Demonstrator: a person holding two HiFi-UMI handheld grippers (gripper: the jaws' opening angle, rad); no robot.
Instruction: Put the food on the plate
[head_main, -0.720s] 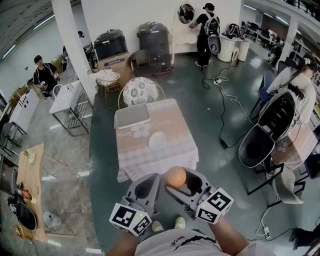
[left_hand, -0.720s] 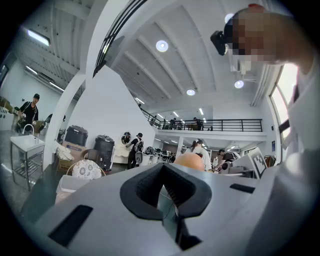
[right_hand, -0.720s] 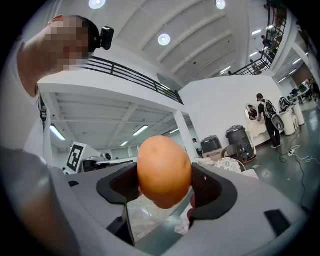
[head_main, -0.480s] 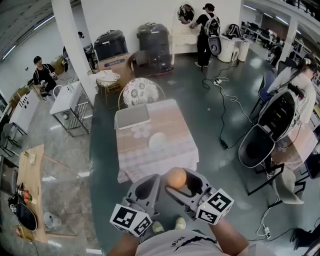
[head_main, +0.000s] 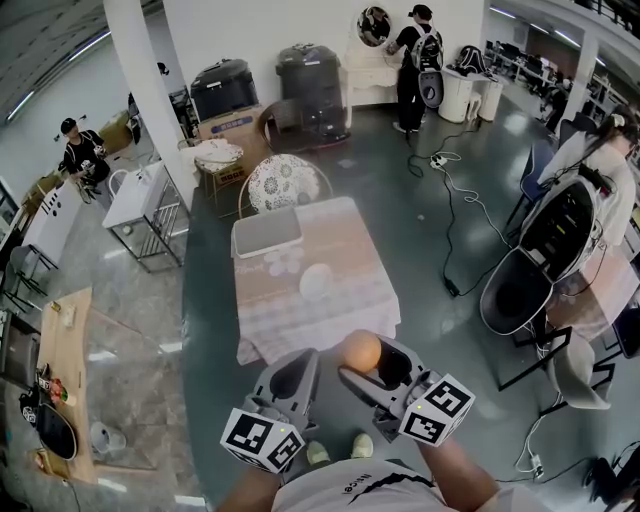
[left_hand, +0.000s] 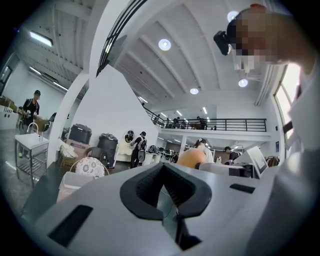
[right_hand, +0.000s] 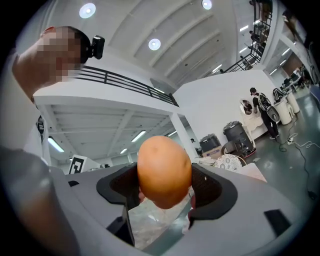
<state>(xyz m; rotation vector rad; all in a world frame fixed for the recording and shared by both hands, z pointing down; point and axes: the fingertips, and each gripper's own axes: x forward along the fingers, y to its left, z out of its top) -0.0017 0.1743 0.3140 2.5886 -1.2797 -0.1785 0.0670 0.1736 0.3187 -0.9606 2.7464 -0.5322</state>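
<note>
Holding food (head_main: 360, 352) in right tongs (head_main: 366, 366); table (head_main: 345, 305), plate (head_main: 315, 282), tray (head_main: 267, 232) ahead.

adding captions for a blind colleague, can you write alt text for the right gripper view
The right tool grips an orange-brown, egg-shaped food item between its jaws, seen close up. Behind it are a white hall with ceiling lights and, at right, a table.
</note>
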